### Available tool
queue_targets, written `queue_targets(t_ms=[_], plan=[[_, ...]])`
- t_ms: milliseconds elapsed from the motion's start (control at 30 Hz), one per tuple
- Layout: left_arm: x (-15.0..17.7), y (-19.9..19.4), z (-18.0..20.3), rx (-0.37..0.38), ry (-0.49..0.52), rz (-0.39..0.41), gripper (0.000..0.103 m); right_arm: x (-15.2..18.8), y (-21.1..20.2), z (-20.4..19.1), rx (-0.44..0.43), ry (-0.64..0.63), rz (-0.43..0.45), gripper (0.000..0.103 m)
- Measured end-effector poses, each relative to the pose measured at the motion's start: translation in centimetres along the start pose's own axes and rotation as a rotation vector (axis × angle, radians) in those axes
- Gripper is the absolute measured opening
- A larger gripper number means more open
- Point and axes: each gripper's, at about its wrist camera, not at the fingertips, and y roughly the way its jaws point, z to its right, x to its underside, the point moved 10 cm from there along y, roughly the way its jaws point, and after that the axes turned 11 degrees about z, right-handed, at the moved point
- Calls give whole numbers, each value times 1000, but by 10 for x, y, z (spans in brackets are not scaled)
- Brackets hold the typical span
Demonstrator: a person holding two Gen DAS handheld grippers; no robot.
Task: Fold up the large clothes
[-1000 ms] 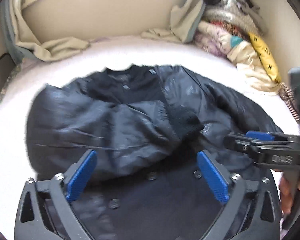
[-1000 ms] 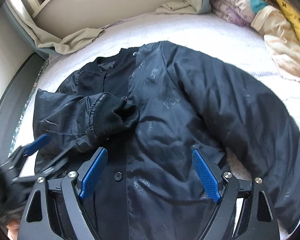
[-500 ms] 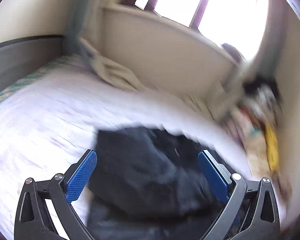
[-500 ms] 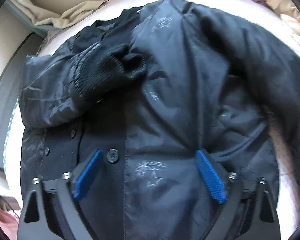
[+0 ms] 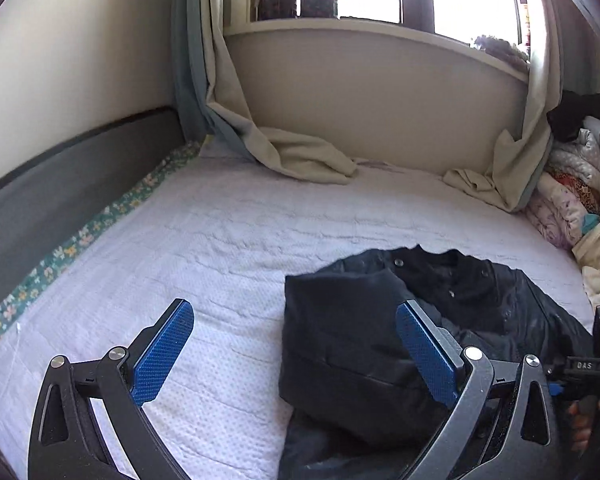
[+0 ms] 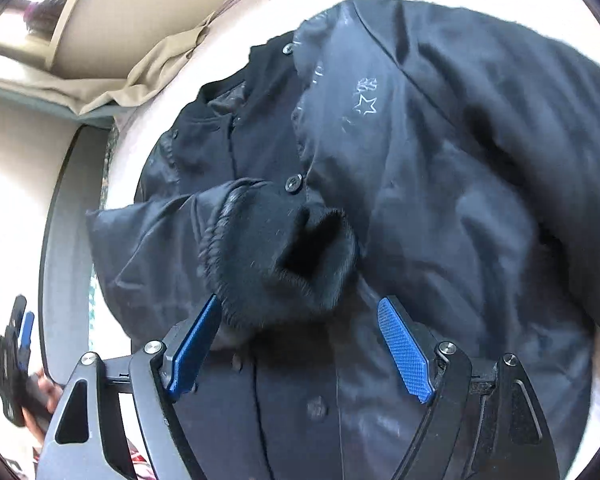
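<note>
Gripper work on a black jacket [image 6: 440,200] spread over the bed [image 5: 220,240], one sleeve already laid across its chest.

Right gripper [image 6: 300,344] hangs low over the jacket's button front with its blue pads wide apart and nothing between them; the ribbed sleeve cuff [image 6: 284,256] sits just past its tips at 12 o'clock. Left gripper [image 5: 292,356] is lifted and also spread wide and empty, its right pad over the folded shoulder [image 5: 340,340] at the jacket's edge, bare sheet at 9 o'clock. Judging by the layout, the far sleeve at 2 o'clock in the right wrist view is likely next. To do it well, pinch the cuff rather than slick shell fabric, carry it straight across, and lay it flat on the first sleeve so the bundle stays even.
</note>
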Motion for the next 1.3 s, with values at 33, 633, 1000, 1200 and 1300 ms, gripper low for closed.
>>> queue_targets(t_ms=[33,633,1000,1200,1300], plan=[[6,0,0,-3,-2,-9,103,-1,4,0,-32,23,13,78],[63,56,26,-66,190,-202,103,-72,-54,-29,53,-192,259,7],[128,102,8,-101,152,-373,103,-68,-17,23,248,-205,219,7],[121,98,13,-117,190,-353,103,-62,-4,40,307,-241,188,24],[94,82,22,-115,218,-249,103,-75,-33,25,288,-230,258,41]])
